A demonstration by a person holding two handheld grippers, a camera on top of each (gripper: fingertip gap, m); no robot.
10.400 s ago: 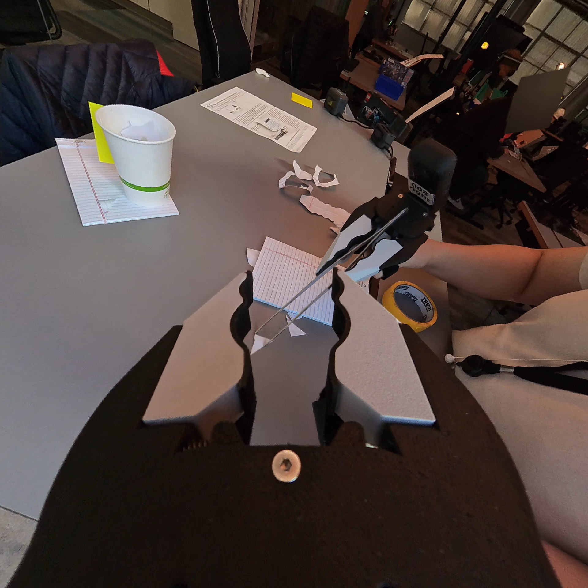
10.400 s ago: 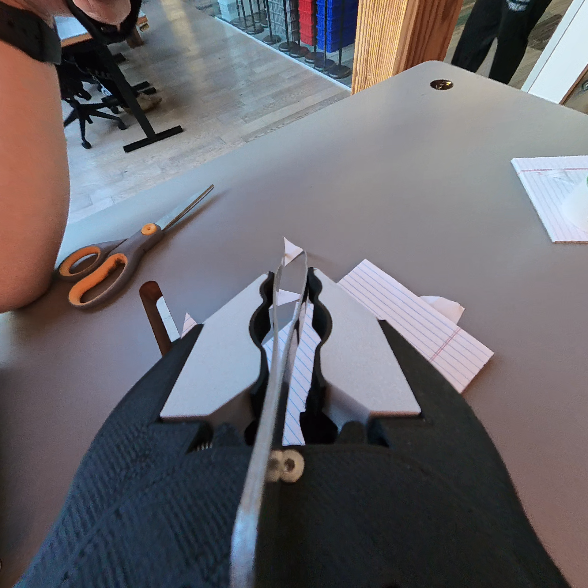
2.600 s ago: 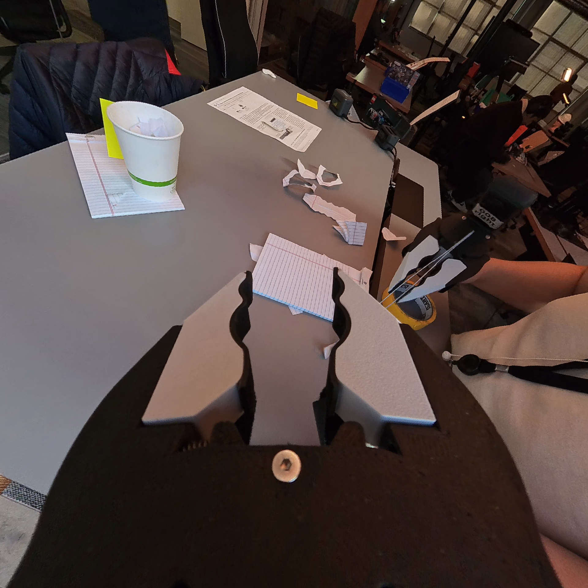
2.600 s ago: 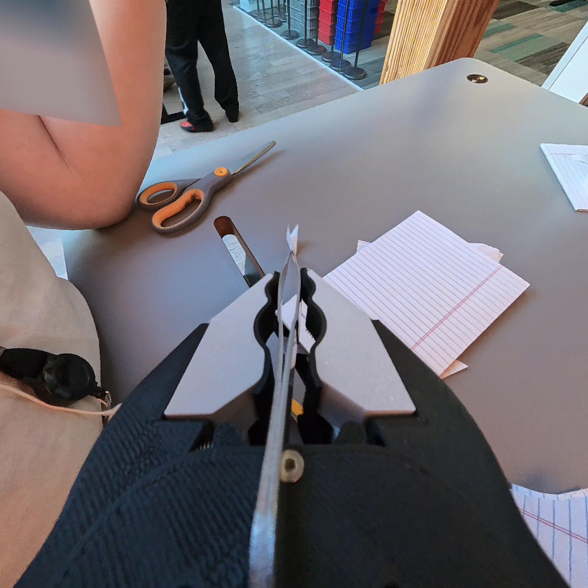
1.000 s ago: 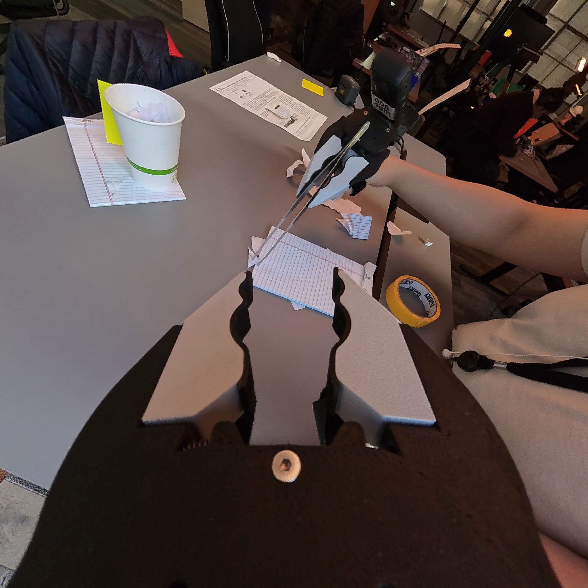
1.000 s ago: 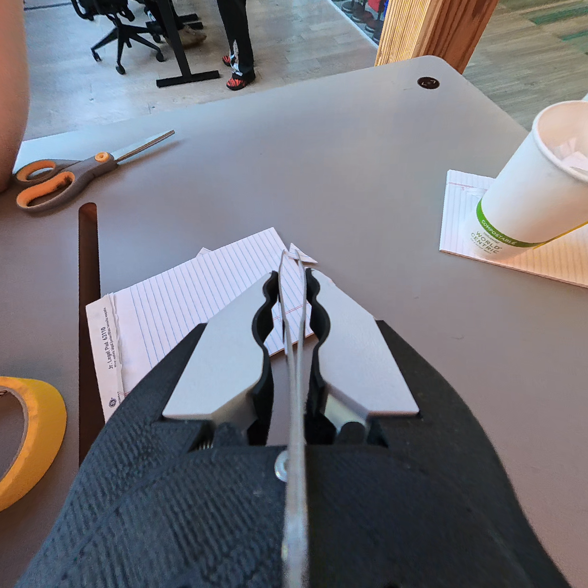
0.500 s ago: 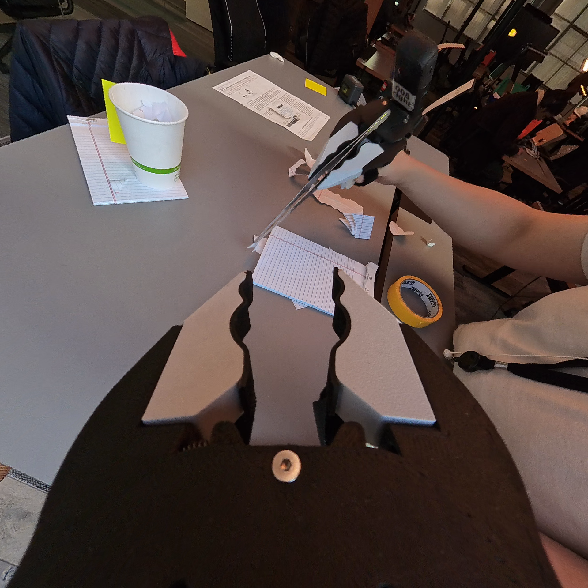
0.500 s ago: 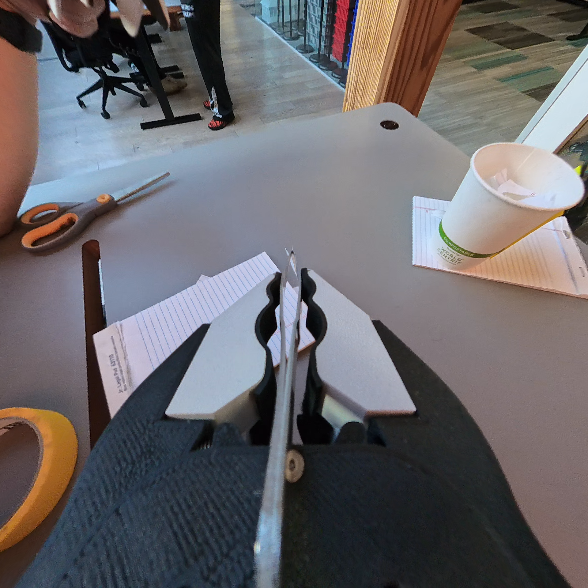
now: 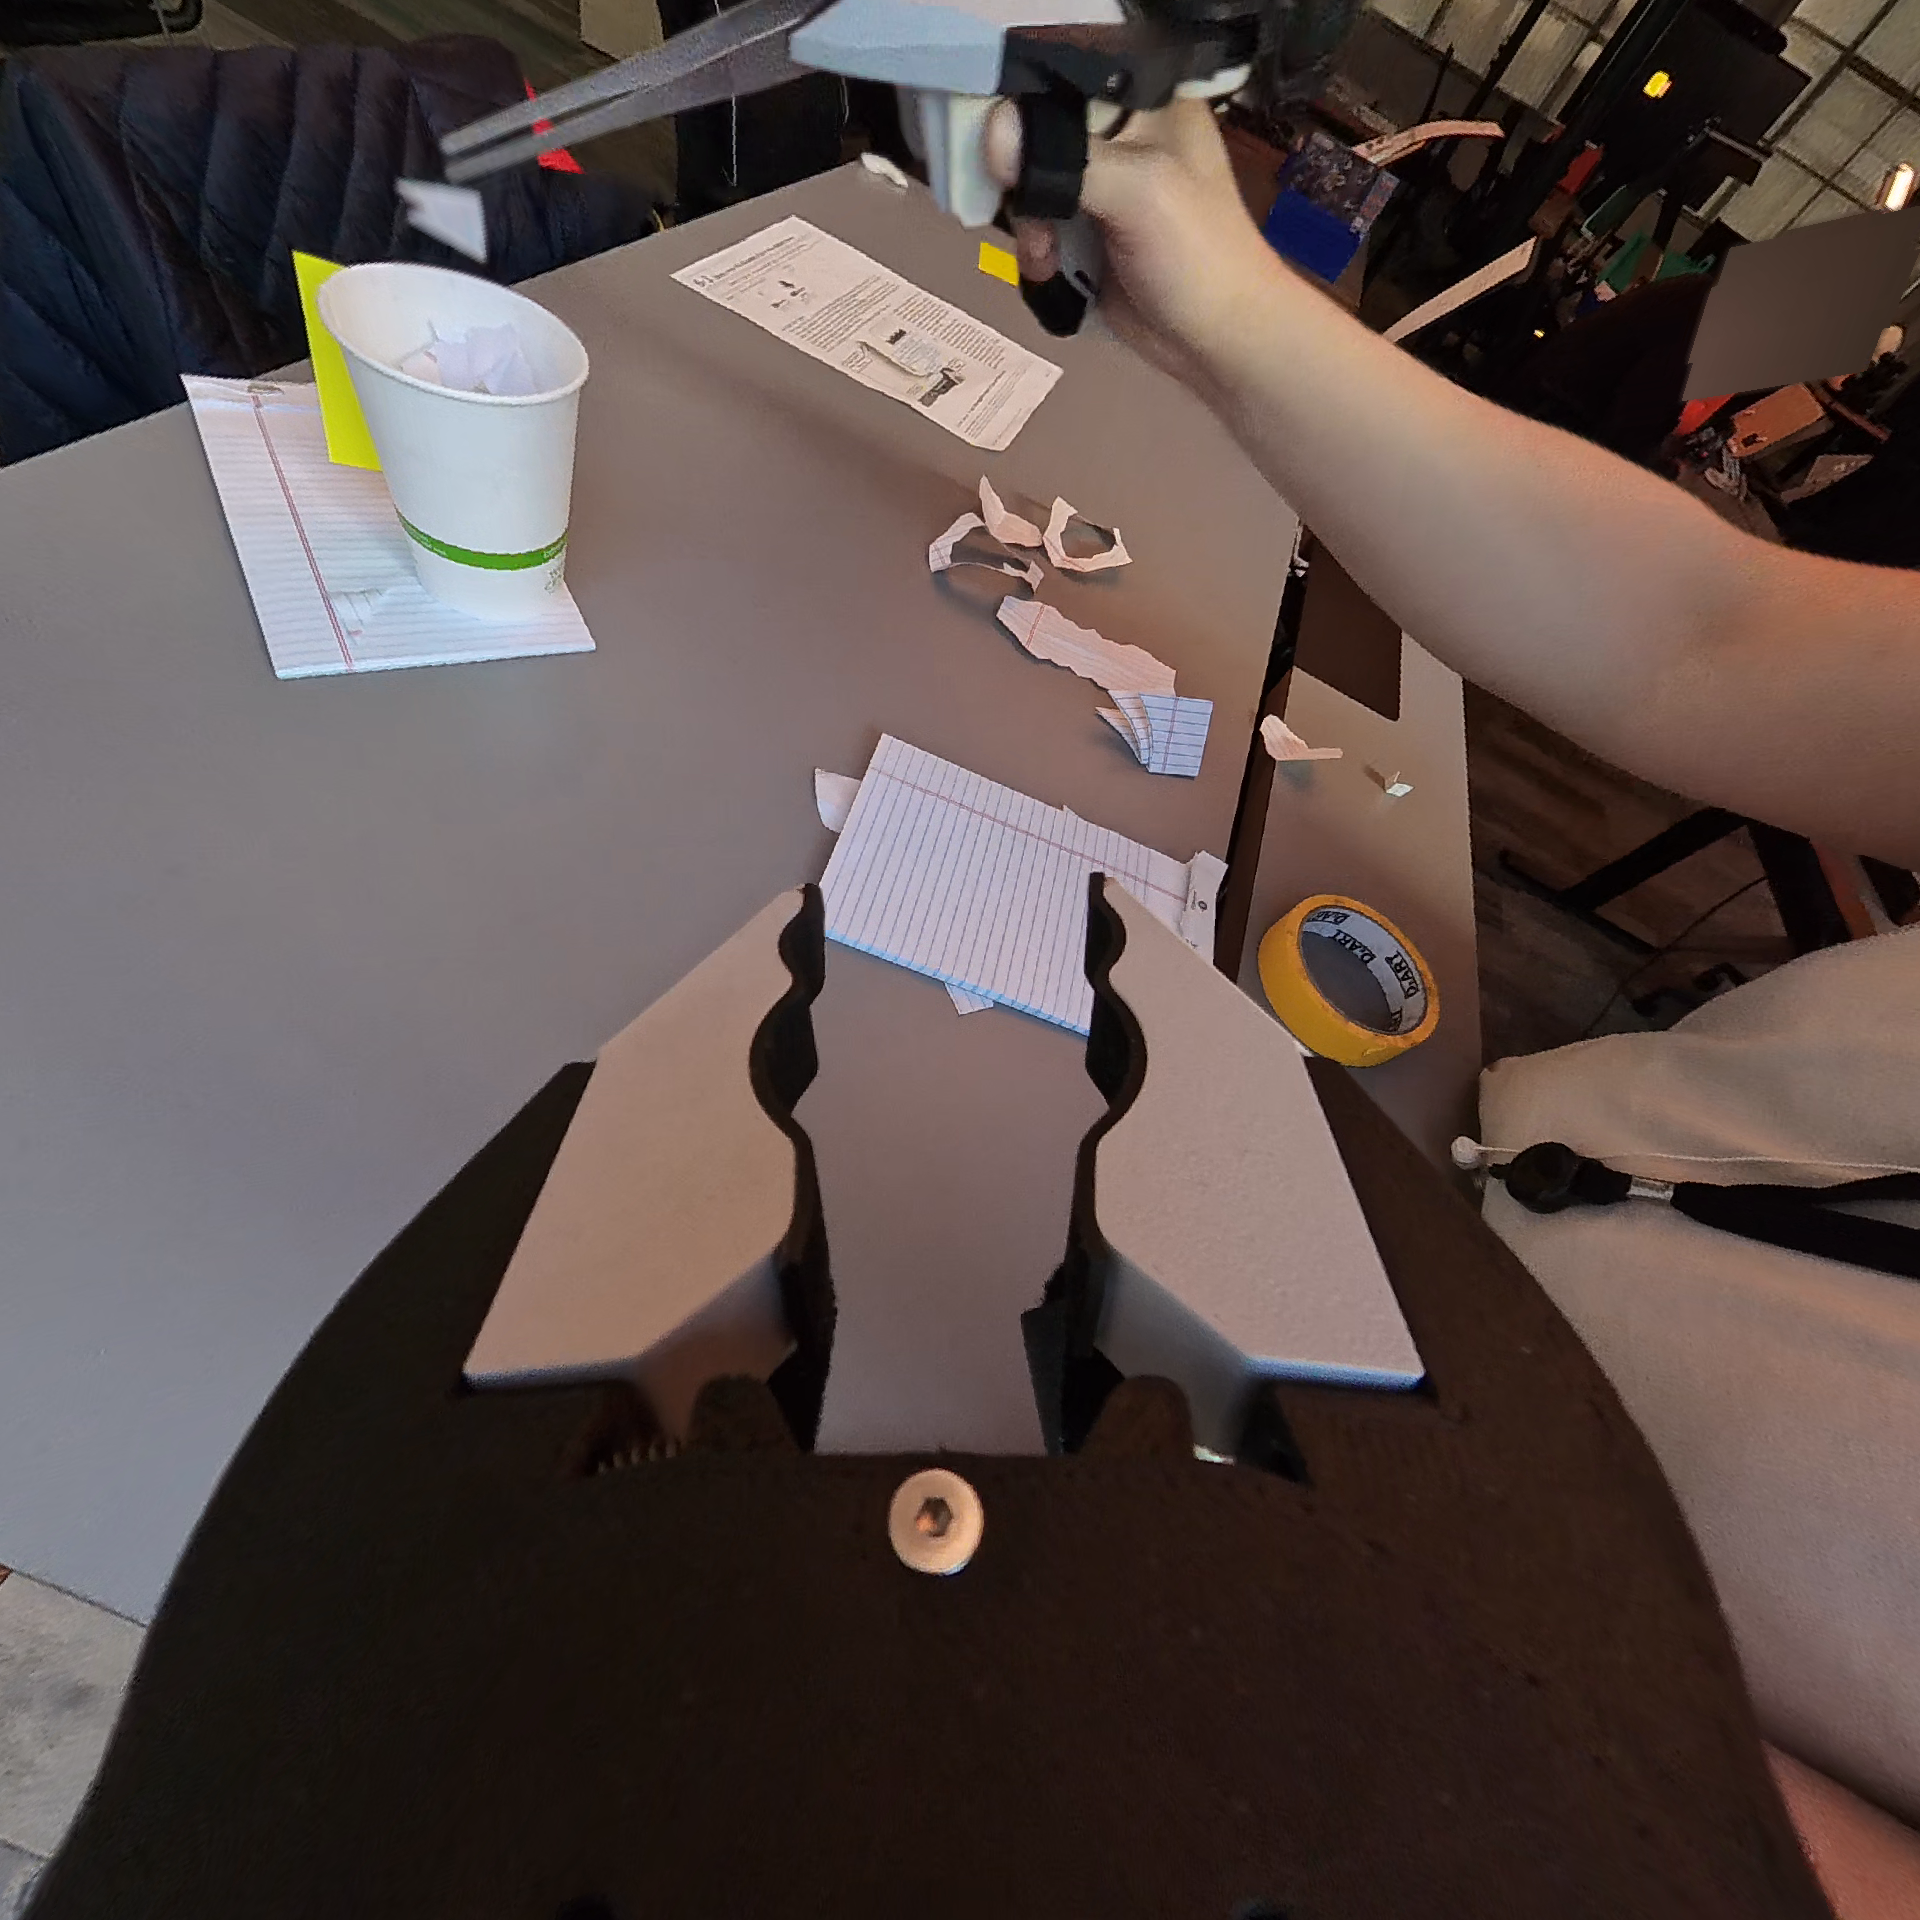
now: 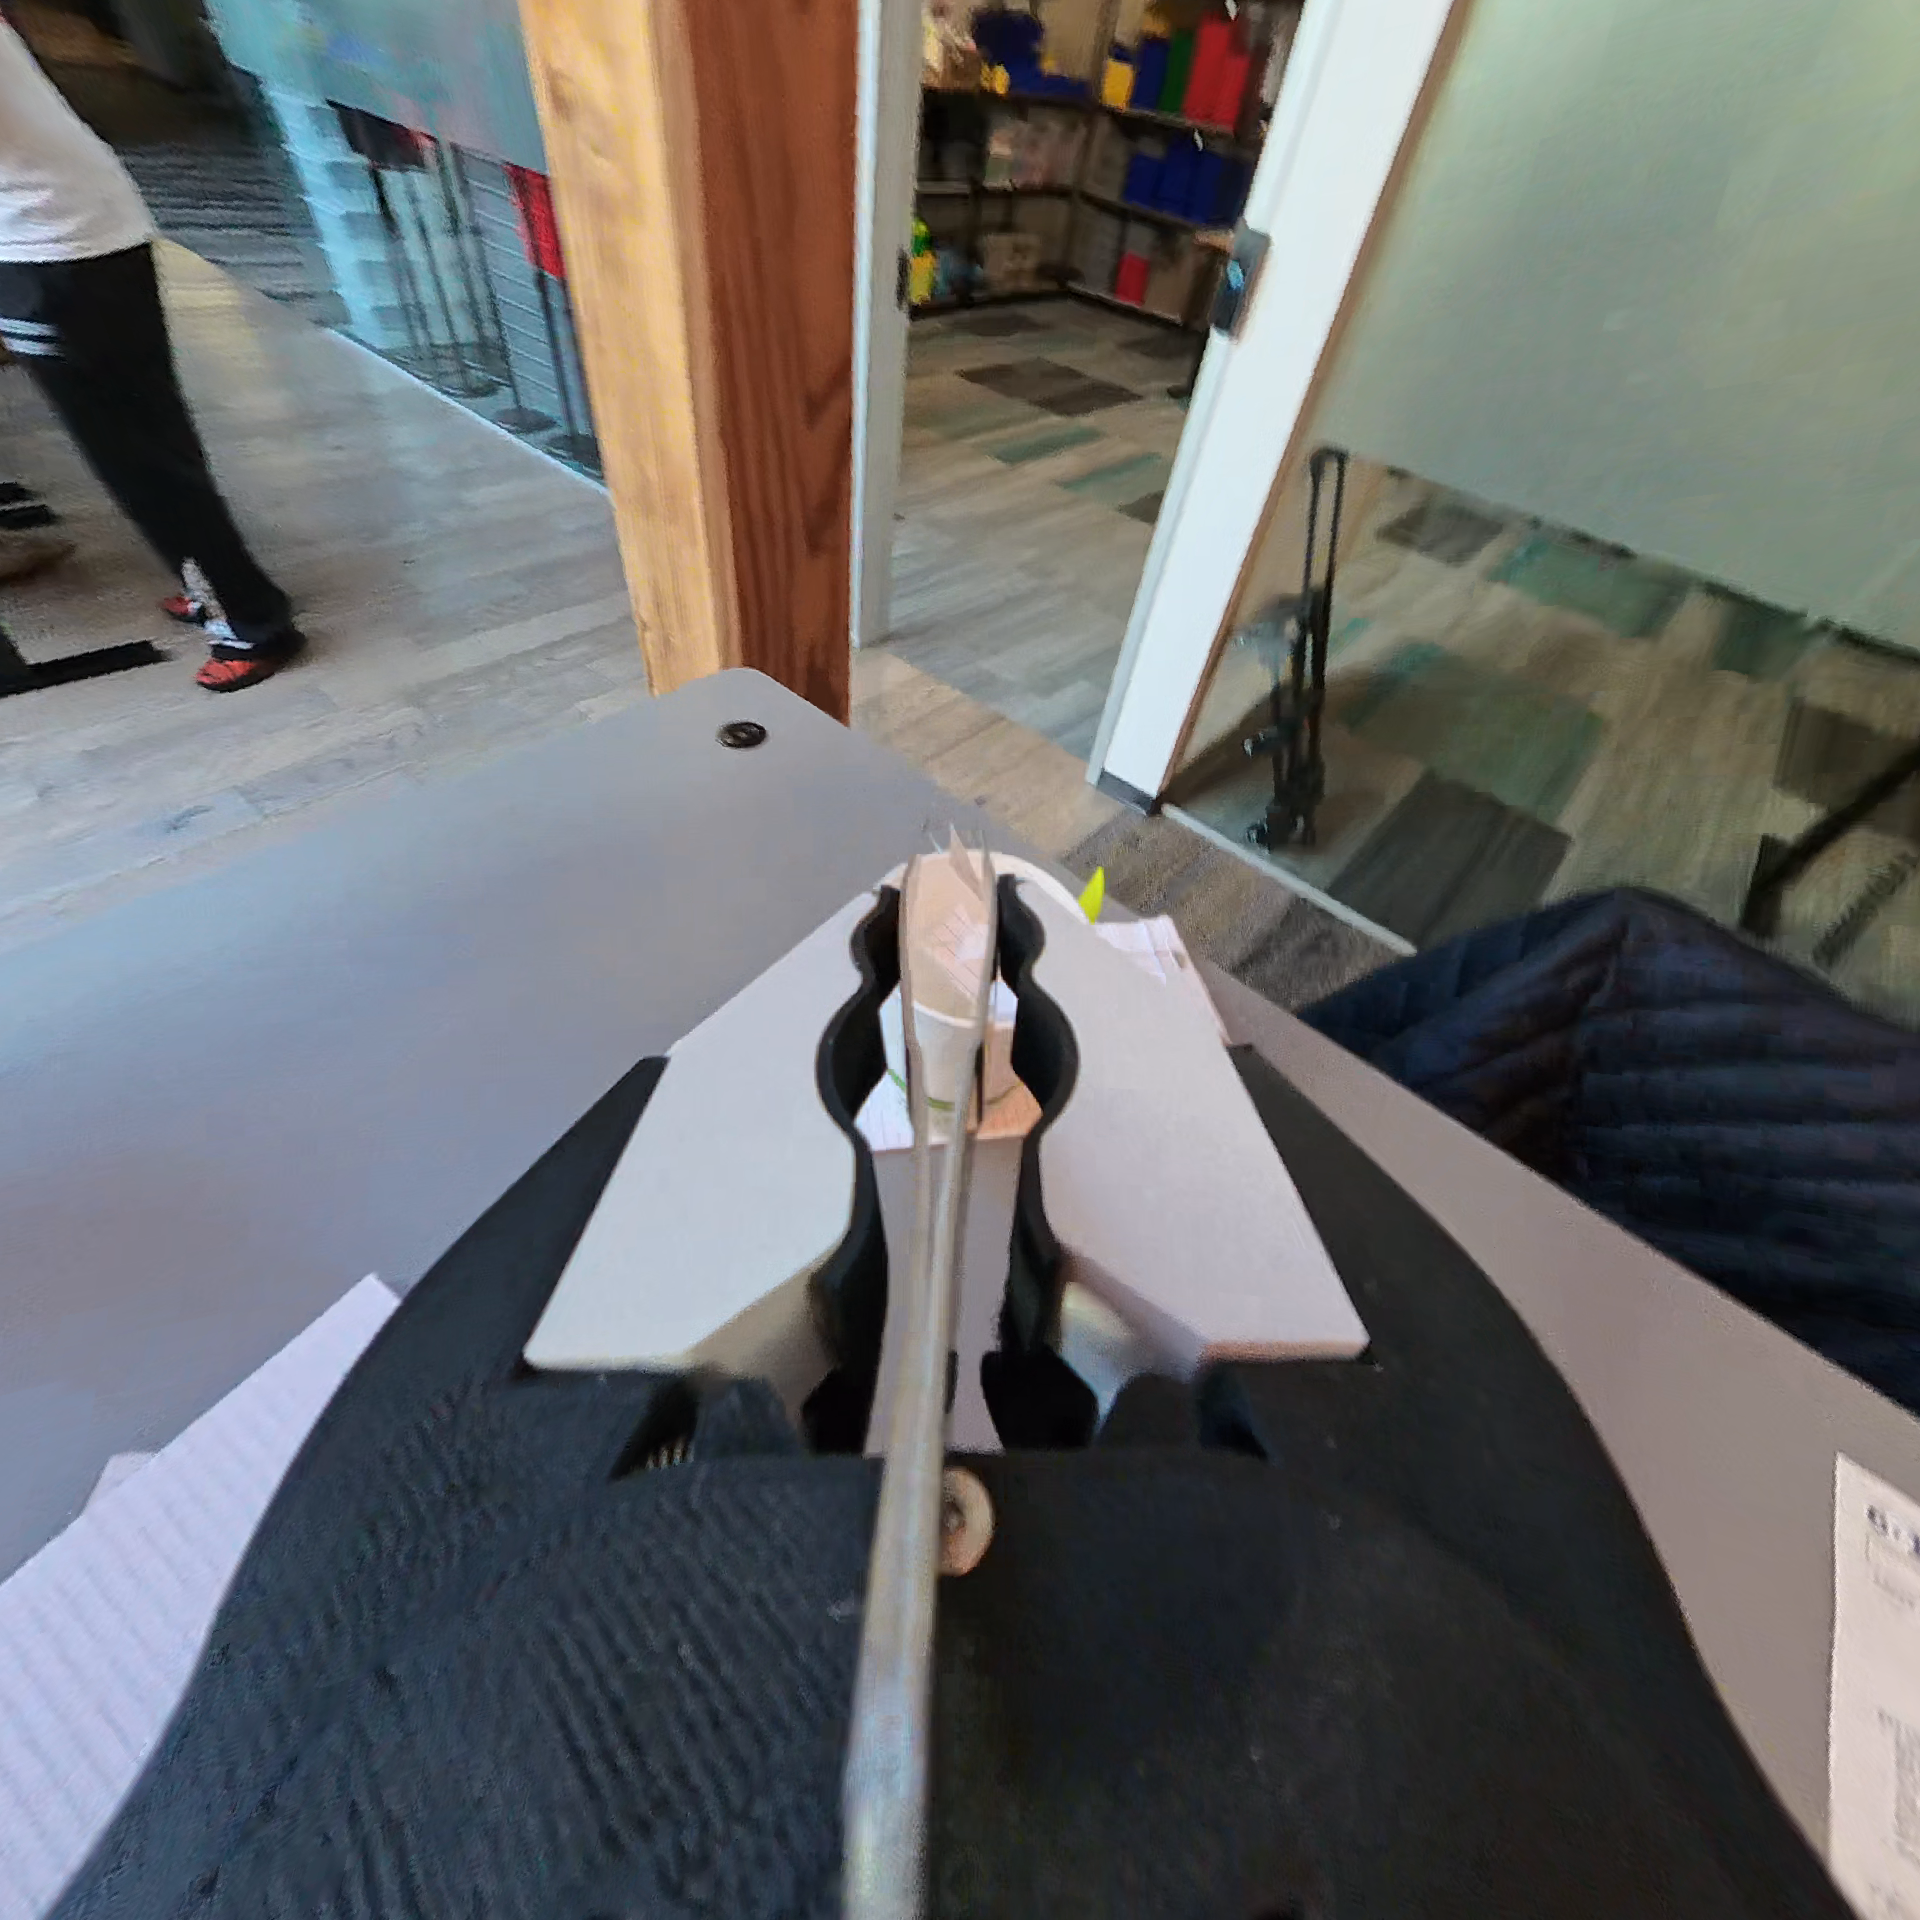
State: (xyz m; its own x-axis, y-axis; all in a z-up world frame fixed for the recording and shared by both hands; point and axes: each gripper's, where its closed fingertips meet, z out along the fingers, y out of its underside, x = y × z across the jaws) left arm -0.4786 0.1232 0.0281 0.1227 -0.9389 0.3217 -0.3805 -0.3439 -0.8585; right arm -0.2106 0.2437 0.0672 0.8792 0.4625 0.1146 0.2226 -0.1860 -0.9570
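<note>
The right gripper [image 10: 945,914], jaws clenched on tweezers [image 9: 623,99] pinching a paper scrap [image 9: 445,213], has risen from the lined sheet [image 9: 987,894] to above the far-left cup [image 9: 468,436]; the left gripper [image 9: 951,977] waits released over the worktop [image 9: 312,883].

White paper cup [image 9: 473,436] with a green band, white pad [image 9: 343,561] ruled in blue with a red margin line, yellow sticky note [image 9: 330,358], yellow tape roll [image 9: 1348,982], grey table [image 9: 312,883], navy quilted jacket [image 10: 1683,1081], silver tweezers [image 10: 925,1195], black-and-grey left gripper [image 9: 951,914].
</note>
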